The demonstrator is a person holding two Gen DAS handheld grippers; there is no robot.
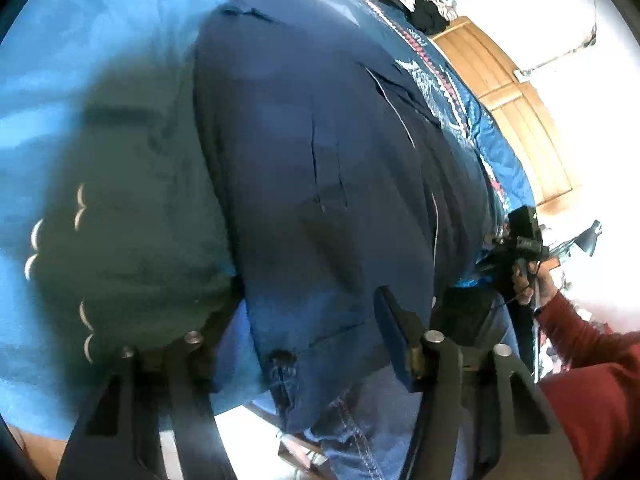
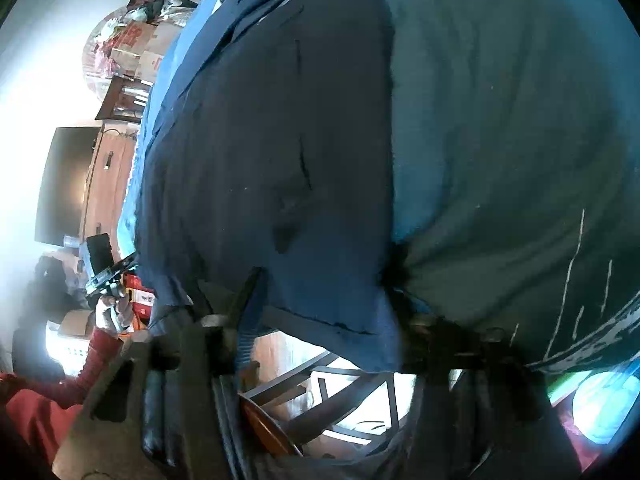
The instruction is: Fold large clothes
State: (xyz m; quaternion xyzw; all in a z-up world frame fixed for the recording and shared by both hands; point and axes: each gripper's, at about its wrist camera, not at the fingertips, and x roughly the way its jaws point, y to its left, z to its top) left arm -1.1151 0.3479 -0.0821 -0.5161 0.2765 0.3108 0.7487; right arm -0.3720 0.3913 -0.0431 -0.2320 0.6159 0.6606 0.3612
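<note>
Bed with blue sheet (image 1: 80,40), wooden door (image 1: 516,108) at 2 o'clock. Navy garment (image 1: 320,160) lies spread on the bed, near hem over the edge. Left hand-held gripper (image 1: 316,340) and right hand-held gripper (image 2: 320,320) both straddle the hem, jaws spread; whether they pinch cloth, can't tell. Risk: one-layer grab, skewed fold. Teal cloth (image 2: 500,160) alongside may snag.

A home bedroom: patterned bedspread (image 1: 436,80), wooden door (image 1: 516,108), television (image 2: 64,184)
</note>
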